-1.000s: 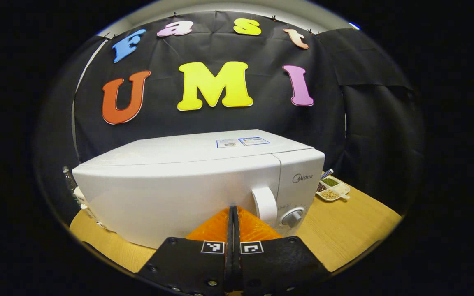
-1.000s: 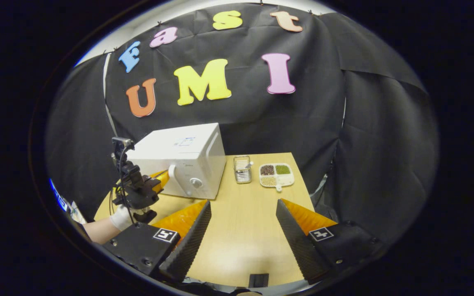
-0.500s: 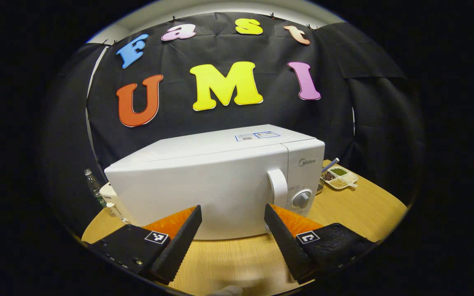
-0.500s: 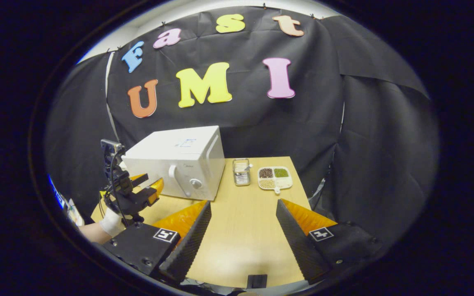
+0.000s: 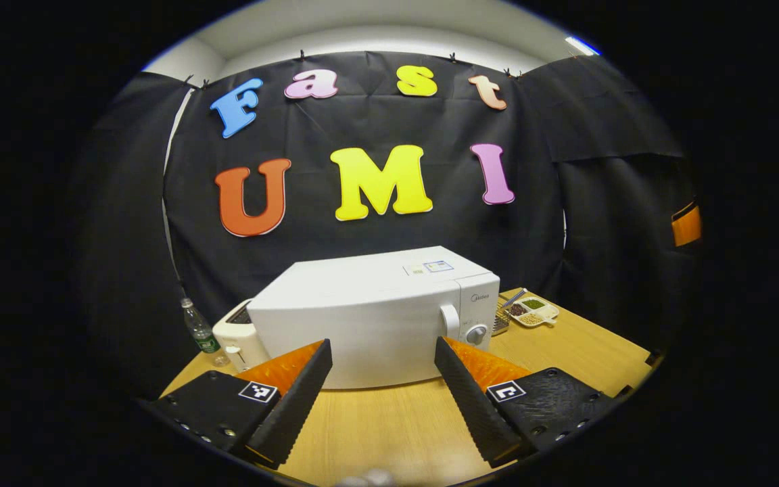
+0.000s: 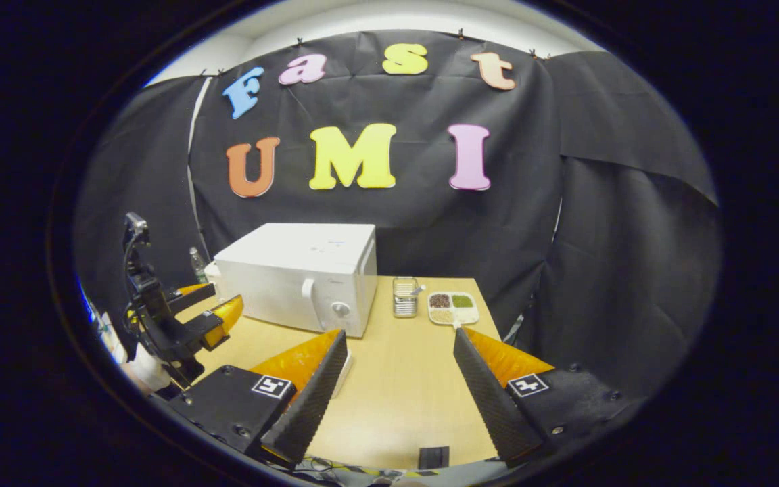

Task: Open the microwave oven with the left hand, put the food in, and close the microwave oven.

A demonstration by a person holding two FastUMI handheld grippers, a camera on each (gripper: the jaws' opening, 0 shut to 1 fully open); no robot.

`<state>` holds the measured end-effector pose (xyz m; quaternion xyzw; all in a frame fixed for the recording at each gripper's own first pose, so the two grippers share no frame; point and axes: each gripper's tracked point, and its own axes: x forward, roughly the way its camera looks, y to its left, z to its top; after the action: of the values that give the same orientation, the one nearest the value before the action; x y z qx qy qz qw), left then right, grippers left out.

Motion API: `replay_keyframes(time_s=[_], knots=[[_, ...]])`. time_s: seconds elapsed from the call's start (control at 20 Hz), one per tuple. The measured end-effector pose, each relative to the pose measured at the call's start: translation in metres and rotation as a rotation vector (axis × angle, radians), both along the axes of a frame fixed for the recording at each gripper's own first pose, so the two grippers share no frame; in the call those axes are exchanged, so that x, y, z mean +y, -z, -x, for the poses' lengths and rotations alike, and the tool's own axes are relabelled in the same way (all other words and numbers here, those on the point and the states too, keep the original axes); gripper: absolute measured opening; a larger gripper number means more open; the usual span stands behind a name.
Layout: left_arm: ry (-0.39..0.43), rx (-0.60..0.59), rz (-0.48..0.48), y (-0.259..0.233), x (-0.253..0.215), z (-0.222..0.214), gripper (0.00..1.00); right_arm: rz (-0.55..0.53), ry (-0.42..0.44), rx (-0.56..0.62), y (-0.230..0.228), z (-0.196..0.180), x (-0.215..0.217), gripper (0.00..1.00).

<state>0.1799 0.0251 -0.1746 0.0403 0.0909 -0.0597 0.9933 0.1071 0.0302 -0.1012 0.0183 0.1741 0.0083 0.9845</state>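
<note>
The white microwave (image 5: 369,314) stands on the wooden table (image 5: 389,419) with its door shut, handle (image 5: 450,320) and knob (image 5: 476,333) at its right end. My left gripper (image 5: 383,346) is open and empty, held back from the door, some way in front of it. In the right gripper view the microwave (image 6: 298,277) sits at the back left, and the left gripper (image 6: 226,296) hangs to its left in a gloved hand. My right gripper (image 6: 399,335) is open over the table, holding nothing. A sectioned dish of beans and grains (image 6: 454,308) lies to the microwave's right.
A small wire basket (image 6: 403,297) stands between the microwave and the dish. A white toaster (image 5: 237,335) and a plastic bottle (image 5: 200,328) sit left of the microwave. A white edge (image 6: 343,370) peeks from behind my right gripper's left finger.
My left gripper was shut close to the microwave door a second ago; it has opened and drawn back from the oven. The door stays shut. The right gripper has shifted only a little.
</note>
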Motion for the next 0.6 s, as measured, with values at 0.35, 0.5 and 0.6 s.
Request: replay_keyframes(time_s=[0.35,0.5,0.6], knots=[[-0.081,-0.077,0.038,-0.093,0.077,0.084,0.96,0.012,-0.021,-0.127,-0.029,0.021,0.062,1.00],[-0.126,-0.082,0.055,-0.120,0.097,0.102,0.96,-0.023,-0.029,-0.165,-0.042,0.021,0.081,1.00],[-0.144,-0.095,0.058,-0.138,0.104,0.109,0.96,-0.044,-0.032,-0.192,-0.055,0.019,0.088,1.00]])
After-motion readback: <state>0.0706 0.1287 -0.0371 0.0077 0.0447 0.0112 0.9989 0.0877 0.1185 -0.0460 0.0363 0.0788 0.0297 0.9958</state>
